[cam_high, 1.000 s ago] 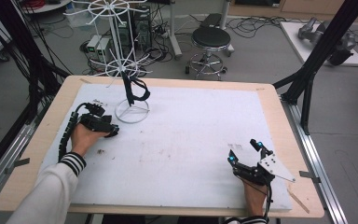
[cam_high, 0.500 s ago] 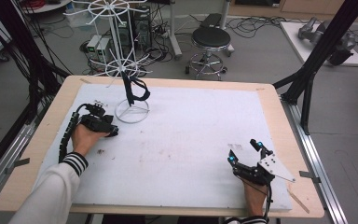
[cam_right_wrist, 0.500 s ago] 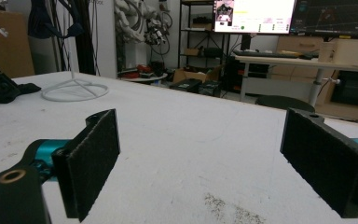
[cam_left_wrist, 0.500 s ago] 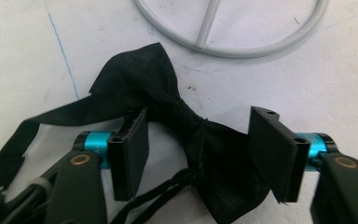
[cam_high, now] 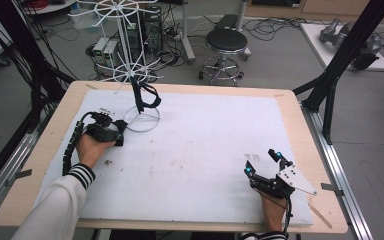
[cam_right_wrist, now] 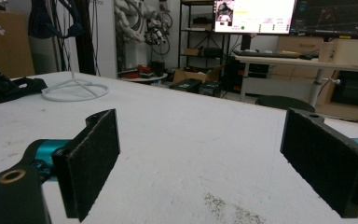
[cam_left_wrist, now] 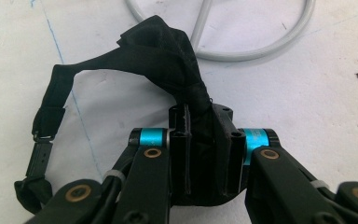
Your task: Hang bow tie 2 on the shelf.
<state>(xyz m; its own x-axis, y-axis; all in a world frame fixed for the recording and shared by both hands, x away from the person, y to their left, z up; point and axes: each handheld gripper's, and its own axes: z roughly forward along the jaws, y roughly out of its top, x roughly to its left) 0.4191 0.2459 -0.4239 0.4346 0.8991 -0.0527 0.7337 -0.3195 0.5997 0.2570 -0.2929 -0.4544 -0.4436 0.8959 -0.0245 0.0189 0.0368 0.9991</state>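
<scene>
Far left on the table, the left gripper (cam_left_wrist: 200,140) has just closed its jaws and clamps a black strap (cam_left_wrist: 158,56) lying just near of the white rack's ring base (cam_high: 141,119). At the near right, the right gripper (cam_high: 265,164) rests released, jaws wide apart

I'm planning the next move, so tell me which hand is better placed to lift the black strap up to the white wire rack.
Left. The left gripper is shut on the black strap beside the white wire rack's base ring. The right gripper rests open at the table's near right corner, far from both.
</scene>
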